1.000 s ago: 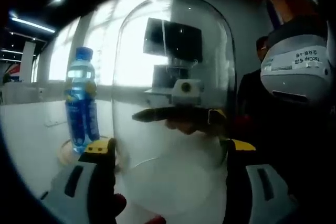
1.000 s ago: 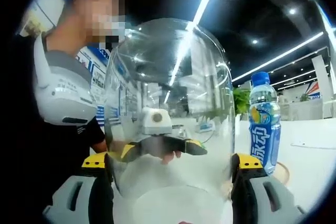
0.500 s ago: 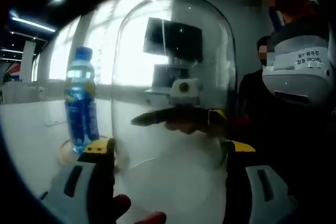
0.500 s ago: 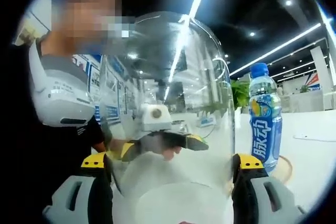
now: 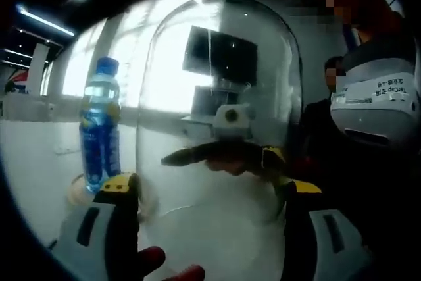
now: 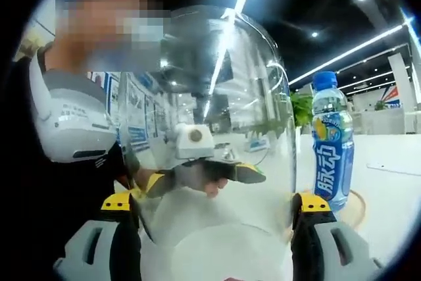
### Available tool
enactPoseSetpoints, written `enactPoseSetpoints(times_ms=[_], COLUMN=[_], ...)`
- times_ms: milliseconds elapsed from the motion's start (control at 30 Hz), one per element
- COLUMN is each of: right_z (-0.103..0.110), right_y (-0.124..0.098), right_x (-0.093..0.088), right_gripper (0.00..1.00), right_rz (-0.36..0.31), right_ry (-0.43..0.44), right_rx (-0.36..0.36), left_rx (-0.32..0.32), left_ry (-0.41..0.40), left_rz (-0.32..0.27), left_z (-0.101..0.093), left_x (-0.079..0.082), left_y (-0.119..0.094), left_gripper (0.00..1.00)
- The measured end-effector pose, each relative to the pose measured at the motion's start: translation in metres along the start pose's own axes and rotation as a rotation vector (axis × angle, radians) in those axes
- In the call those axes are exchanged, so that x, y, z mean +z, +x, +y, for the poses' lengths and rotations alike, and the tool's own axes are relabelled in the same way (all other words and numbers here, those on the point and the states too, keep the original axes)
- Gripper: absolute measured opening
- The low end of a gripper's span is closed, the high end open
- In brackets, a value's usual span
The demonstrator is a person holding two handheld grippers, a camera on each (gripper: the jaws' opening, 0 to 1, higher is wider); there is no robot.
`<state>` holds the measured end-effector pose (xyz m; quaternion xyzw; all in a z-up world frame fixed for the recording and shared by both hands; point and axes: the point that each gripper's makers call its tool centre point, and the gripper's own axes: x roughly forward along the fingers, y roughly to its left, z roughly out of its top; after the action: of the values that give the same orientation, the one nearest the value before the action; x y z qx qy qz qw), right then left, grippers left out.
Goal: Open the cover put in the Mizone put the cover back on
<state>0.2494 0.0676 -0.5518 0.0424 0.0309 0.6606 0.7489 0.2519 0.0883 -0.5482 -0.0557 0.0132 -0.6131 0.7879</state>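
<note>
Glass cover [image 6: 210,129] blurs the opposite hand-held gripper [image 6: 204,174]; bottle [image 6: 331,146] beside it.

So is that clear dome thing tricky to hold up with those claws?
Probably. The clear dome looks stiff, smooth and glossy, so likely slippery. Each claw, left and right, spans its width, squeezing its sides. Looks thin-walled, so probably light, possibly fragile if dropped.

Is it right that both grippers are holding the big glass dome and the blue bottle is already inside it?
Not quite. The blue bottle stands outside the glass dome, beside it on a round base on the table, as the right gripper view shows. Both grippers do hold the dome.
</note>
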Motion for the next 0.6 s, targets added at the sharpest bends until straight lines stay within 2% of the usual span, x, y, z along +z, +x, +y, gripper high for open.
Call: enactPoseSetpoints(times_ms=[200,600], right_z=[0.0014,0.0058], right_y=[0.0008,0.0014], right_x=[0.0018,0.0024], right_gripper=[0.9,0.9], right_rz=[-0.025,-0.018], right_ry=[-0.007,-0.024], right_rx=[0.008,0.013], left_rx=[0.006,0.002], left_ry=[0.011,0.029], left_rz=[-0.003,-0.003], left_z=[-0.0026,-0.005], left_x=[0.0024,0.005], left_y=[0.0009,0.0014], left_gripper=[0.81,0.81])
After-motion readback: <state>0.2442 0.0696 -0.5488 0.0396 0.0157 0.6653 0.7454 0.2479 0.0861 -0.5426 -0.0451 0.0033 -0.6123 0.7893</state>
